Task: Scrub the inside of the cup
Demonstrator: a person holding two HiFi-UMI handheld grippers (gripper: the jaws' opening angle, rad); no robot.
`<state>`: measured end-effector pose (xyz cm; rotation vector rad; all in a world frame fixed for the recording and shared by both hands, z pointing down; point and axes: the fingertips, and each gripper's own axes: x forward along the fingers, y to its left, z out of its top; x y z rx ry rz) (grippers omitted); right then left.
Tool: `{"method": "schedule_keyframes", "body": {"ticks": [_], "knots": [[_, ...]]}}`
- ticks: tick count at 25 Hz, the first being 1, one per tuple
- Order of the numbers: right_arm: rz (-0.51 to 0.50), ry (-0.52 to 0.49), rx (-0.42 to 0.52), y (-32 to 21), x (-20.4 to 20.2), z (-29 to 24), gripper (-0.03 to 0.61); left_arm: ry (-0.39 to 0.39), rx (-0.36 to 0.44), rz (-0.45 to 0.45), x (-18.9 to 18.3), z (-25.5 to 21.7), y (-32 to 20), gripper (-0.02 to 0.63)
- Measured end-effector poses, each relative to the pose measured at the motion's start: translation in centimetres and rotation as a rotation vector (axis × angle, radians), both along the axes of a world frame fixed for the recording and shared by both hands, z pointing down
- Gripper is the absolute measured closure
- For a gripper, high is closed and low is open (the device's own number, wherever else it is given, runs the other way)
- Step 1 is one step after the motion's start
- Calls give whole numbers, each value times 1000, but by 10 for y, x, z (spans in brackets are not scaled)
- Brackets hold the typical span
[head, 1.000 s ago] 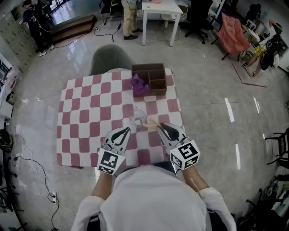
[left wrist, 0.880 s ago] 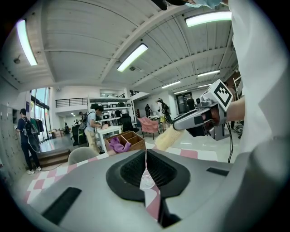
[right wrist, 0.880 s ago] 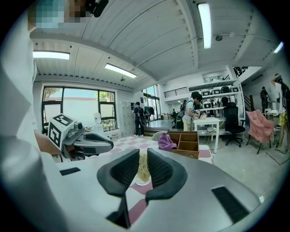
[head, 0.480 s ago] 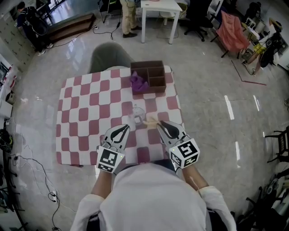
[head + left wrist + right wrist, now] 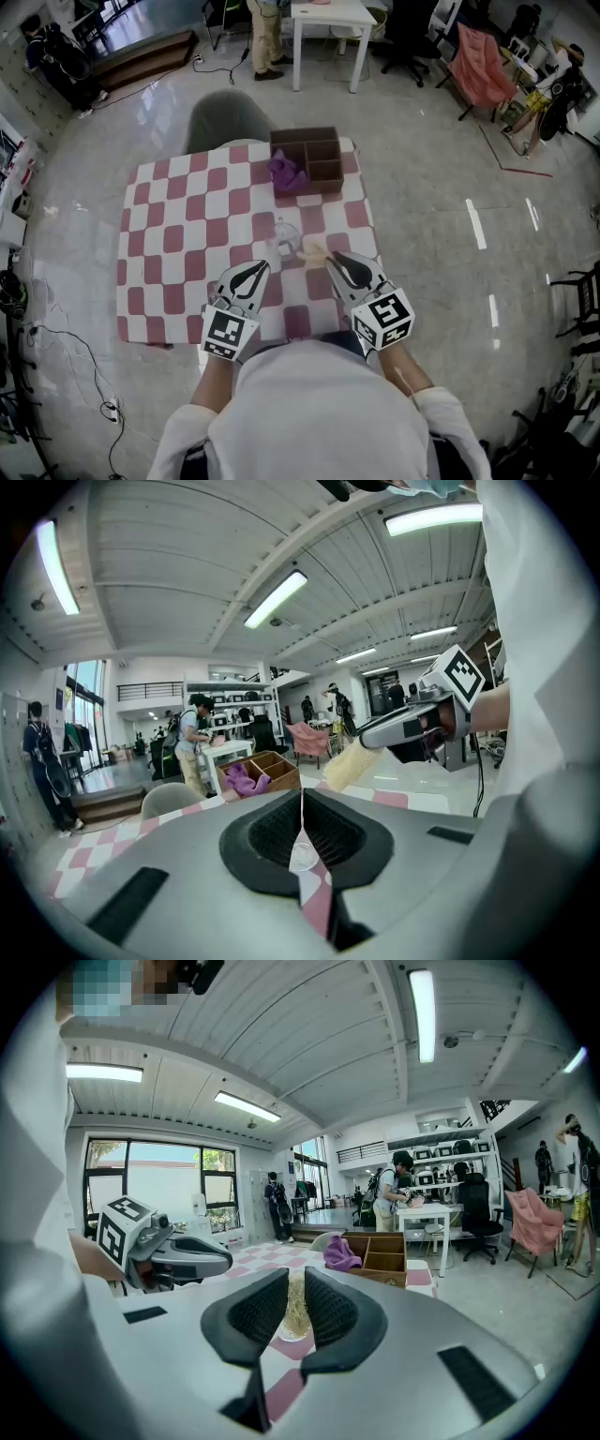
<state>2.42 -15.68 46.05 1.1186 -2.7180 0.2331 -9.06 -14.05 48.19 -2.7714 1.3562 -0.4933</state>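
Note:
A clear cup [image 5: 286,238] stands upright on the red-and-white checked table [image 5: 178,234], just ahead of both grippers. My left gripper [image 5: 256,271] hovers near the front edge, shut and empty; in the left gripper view the cup [image 5: 302,856] shows past its closed jaws. My right gripper [image 5: 332,262] is shut on a tan bristle brush [image 5: 314,251], whose head points toward the cup from the right without touching it. The straw-coloured bristles [image 5: 294,1302] fill the gap between the right jaws. From the left gripper view the right gripper [image 5: 412,731] and brush [image 5: 351,766] show at the right.
A brown wooden box [image 5: 327,159] with compartments sits at the table's far edge, a purple cloth [image 5: 285,172] in it. A grey chair [image 5: 225,122] stands behind the table. Farther back are a white table [image 5: 328,19] and people.

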Motion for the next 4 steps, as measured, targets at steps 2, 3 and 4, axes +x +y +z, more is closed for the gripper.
{"method": "schedule_keyframes", "body": {"ticks": [2, 3, 4], "knots": [[-1, -1, -3, 1, 0, 0, 508, 2, -3, 0, -1, 0, 1, 577], [-1, -2, -3, 2, -1, 0, 508, 2, -5, 0, -1, 1, 1, 577], [-2, -3, -4, 2, -1, 1, 508, 2, -6, -1, -2, 1, 1, 577]]}}
